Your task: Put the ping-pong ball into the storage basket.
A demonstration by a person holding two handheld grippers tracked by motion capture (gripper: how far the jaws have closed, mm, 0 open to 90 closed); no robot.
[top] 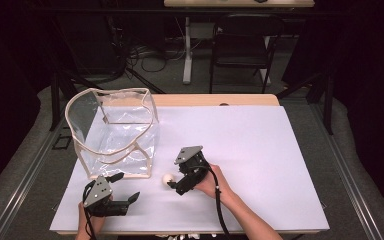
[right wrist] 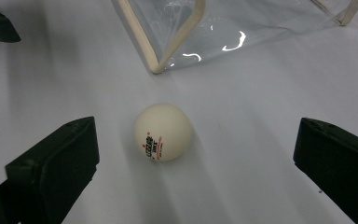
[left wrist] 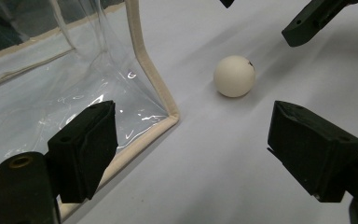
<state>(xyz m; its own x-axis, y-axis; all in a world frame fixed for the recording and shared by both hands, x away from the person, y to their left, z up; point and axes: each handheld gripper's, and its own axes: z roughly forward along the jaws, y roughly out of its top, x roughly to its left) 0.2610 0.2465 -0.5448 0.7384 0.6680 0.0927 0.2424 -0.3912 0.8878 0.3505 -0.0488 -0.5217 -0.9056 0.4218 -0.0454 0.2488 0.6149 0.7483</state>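
The small print on the ball [right wrist: 163, 132] is too fine to read, and in the high view the right gripper [top: 172, 184] partly covers it. It is white, round and matte, lying on the counter [top: 260, 150] just off the clear bag's [top: 115, 132] near corner. It sits between the right gripper's spread jaws, untouched. The left gripper [top: 136, 197] is also spread, holding nothing.

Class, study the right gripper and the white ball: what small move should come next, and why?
Probably ease the right gripper forward and shut it on the ball. Its jaws stand open either side of the ball, which lies free on the white table beside the clear bag.
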